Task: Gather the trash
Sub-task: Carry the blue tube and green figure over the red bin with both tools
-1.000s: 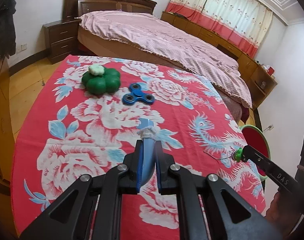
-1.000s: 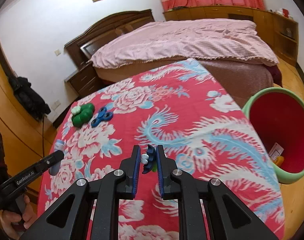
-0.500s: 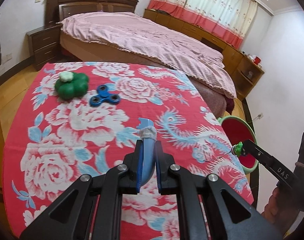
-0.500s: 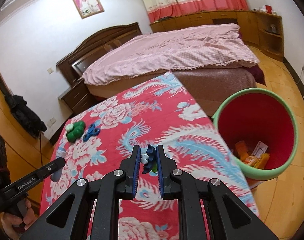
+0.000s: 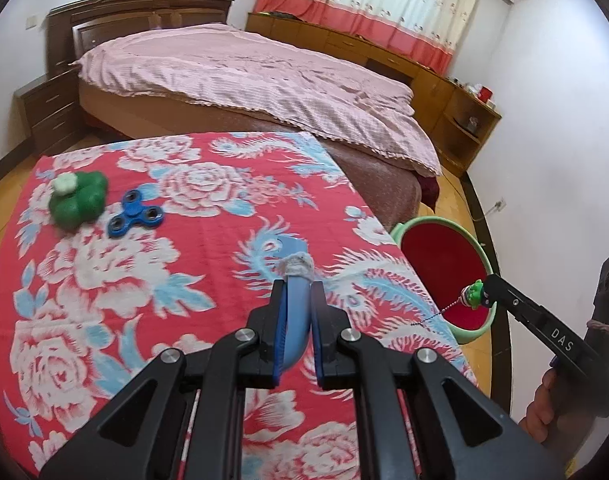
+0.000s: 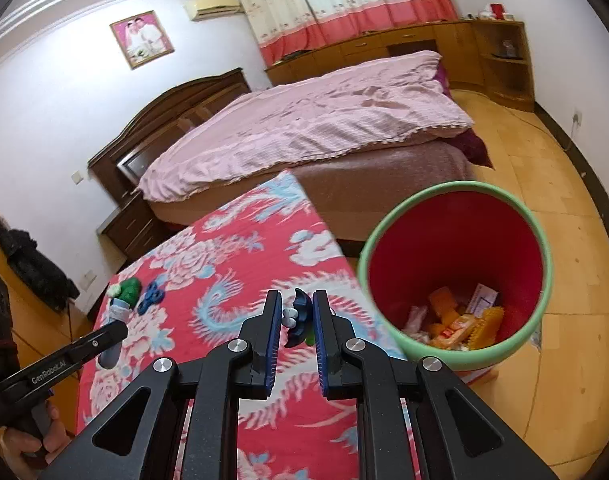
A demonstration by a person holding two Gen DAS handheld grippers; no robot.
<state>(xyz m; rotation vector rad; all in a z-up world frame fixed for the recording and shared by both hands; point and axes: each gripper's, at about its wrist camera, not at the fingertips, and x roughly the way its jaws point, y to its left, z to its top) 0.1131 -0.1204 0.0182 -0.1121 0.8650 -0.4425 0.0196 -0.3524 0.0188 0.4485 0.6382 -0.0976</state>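
While the desk (image 5: 184,280) w/ floral cloth sat beside the bin (image 6: 456,200), L gripper (image 5: 298,292) jaws pinched a blue tube (image 5: 294,320) over the desk; R gripper (image 6: 297,312) jaws pinched a small keychain toy (image 6: 298,314) near the bin's rim.

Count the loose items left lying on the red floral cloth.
2: a green toy and a blue fidget spinner beside it, at the cloth's far left corner. The grippers may hide more.

Printed cloth table cover (image 5: 208,240), glossy plastic bin (image 6: 456,256), wood bedhead (image 5: 144,8)
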